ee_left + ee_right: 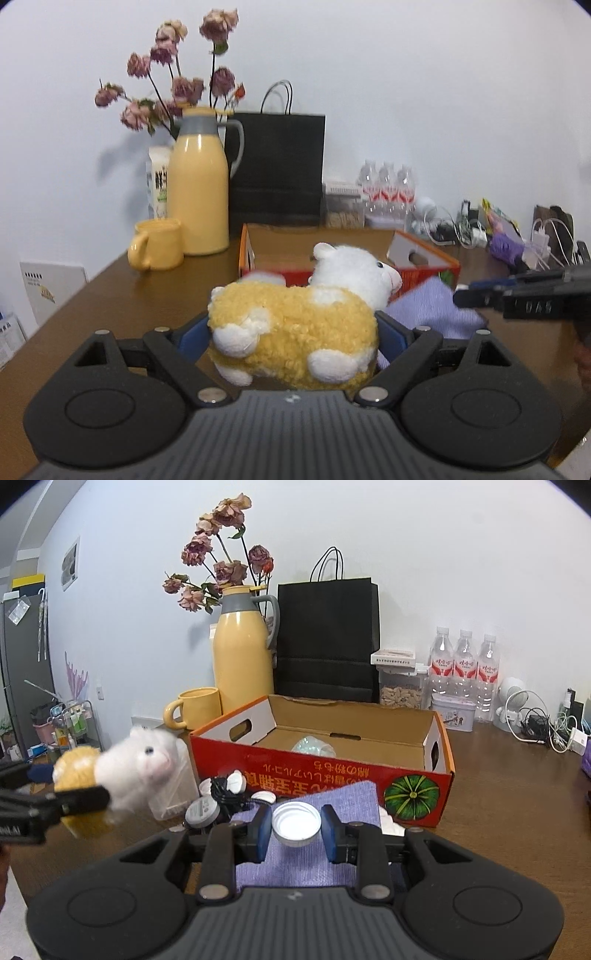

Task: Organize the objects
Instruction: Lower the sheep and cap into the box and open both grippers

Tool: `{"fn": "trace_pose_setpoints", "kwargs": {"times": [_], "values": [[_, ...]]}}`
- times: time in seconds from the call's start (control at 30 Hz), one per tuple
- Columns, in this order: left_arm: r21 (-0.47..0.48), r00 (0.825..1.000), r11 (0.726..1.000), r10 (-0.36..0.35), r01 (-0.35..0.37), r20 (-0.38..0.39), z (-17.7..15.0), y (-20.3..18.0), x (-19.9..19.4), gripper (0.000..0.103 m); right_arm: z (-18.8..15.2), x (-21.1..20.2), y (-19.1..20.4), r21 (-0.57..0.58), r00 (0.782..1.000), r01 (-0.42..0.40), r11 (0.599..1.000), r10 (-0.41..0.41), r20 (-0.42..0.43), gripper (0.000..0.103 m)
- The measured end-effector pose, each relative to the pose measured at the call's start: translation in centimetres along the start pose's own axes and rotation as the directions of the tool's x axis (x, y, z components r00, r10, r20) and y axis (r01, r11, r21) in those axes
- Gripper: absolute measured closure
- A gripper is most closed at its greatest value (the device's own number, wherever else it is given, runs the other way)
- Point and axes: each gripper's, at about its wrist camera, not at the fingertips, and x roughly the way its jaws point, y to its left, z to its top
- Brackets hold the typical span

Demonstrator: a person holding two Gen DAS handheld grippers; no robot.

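- The yellow-and-white plush sheep toy [295,328] is off the desk, clamped across its woolly body between the blue pads of the left gripper [291,332]; the jaws stand wide because the body is fat, and the pads press into its sides. It hangs just short of the near left corner of the box.
- The orange-and-red cardboard box with a pumpkin print [417,797] sits open in the middle of the brown wooden desk [517,812], toward its back edge. Only one item shows inside, a pale crumpled plastic-looking bundle [314,746], so I judge the sorting barely started.
- The white round plastic lid [295,823] lies between the pads of the right gripper [295,829], above the purple woven cloth [306,864] in front of the box. The jaws are partly closed (a sliver of gap seems to show on each side), so I cannot tell whether they truly pinch it.
- Left to do, as I read it: the sheep, the lid, the cloth, and the small caps and black cable [225,788] by the box's near left corner.
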Motion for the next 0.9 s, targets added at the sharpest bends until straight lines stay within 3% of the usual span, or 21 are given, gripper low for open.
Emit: {"fn": "trace_pose_setpoints", "kwargs": {"times": [0.27, 0.53, 0.73, 0.9], "values": [[-0.048, 0.999, 0.999, 0.007, -0.005, 0.049, 4.6, -1.5, 2.7, 0.012, 2.5, 1.0, -0.8, 0.0, 0.999, 0.01, 1.0, -0.01, 0.046, 0.076], [-0.093, 0.995, 0.995, 0.049, -0.041, 0.083, 9.3, -3.8, 8.4, 0.012, 6.0, 4.2, -3.3, 0.024, 0.994, 0.053, 0.998, -0.055, 0.09, 0.076], [-0.117, 0.993, 0.988, 0.111, -0.105, 0.042, 10.7, -4.9, 13.7, 0.012, 7.5, 8.1, -5.8, 0.052, 0.994, 0.09, 0.995, -0.093, 0.064, 0.076], [-0.116, 0.979, 0.972, 0.197, -0.202, -0.053, 10.4, -5.3, 18.3, 0.012, 8.0, 12.0, -7.6, 0.064, 0.991, 0.132, 0.989, -0.133, 0.013, 0.076]]}}
